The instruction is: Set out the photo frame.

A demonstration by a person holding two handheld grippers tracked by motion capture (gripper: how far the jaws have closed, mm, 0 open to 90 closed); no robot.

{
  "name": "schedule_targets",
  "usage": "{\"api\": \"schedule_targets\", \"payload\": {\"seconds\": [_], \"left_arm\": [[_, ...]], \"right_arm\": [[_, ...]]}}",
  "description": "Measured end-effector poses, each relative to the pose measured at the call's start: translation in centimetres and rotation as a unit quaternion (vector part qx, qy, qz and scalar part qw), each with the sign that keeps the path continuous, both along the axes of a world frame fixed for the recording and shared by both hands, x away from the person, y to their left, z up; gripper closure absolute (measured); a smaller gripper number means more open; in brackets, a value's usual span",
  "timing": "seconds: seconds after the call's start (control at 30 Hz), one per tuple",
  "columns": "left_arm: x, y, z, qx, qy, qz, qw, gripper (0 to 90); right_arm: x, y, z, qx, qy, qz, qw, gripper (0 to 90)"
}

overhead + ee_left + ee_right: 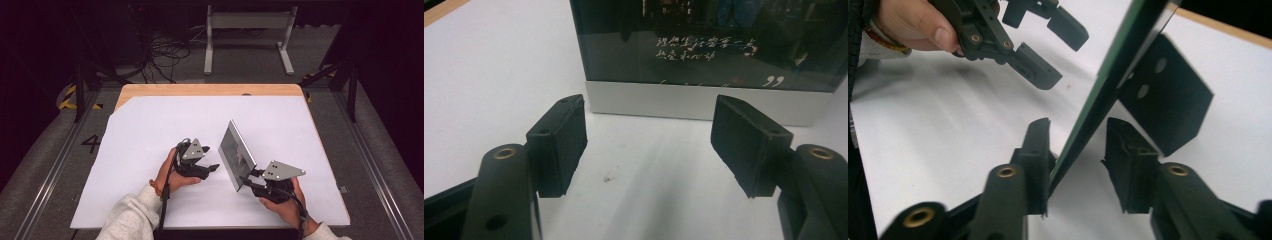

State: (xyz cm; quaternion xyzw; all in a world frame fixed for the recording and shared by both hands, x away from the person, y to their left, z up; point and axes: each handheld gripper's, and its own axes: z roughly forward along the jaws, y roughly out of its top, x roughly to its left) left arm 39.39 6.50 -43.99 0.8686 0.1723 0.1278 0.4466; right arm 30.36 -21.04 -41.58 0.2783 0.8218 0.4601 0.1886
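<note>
The flat dark glass picture frame with silver border [237, 155] is standing mid-table on its rear stand; stiff, slippery, fragile, best pinched by its edge. The right gripper [1078, 165] is straddling that edge, 1 pad touching, the other apart; the left gripper [649, 145] is gaping empty.

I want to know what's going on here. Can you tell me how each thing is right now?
Picture frame: standing on edge on the table, glass front facing the left gripper.
Frame's back stand: folded out behind it.
Left gripper: open, holding nothing, apart from the frame.
Right gripper: jaws either side of the frame's edge, gap on one side.
</note>
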Motion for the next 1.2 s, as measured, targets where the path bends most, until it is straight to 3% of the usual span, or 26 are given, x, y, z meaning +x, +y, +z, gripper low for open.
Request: {"api": "schedule_targets", "payload": {"seconds": [0.17,0.27,0.53,0.83,1.2], "left_arm": [[0.0,0.0,0.0,0.002,0.002,-0.002,1.0,30.5],[0.1,0.1,-0.1,0.005,0.006,-0.001,1.0,29.9],[0.4,0.3,-0.4,0.011,0.012,0.004,0.9999,27.7],[0.8,-0.3,-0.7,0.022,0.015,-0.011,0.9996,23.7],[1.3,-0.3,-0.8,0.017,0.013,0.007,0.9997,18.6]], "right_arm": [[0.4,0.7,-0.3,0.007,0.007,-0.006,0.9999,58.4],[0.7,0.6,-0.5,0.01,0.01,-0.01,0.9999,66.0],[1.7,-0.1,-0.5,0.032,0.035,0.013,0.9988,67.4],[2.6,-0.7,-0.4,0.025,0.042,0.035,0.9982,71.7],[3.5,-1.3,-0.4,0.03,0.048,0.053,0.997,75.3]]}}
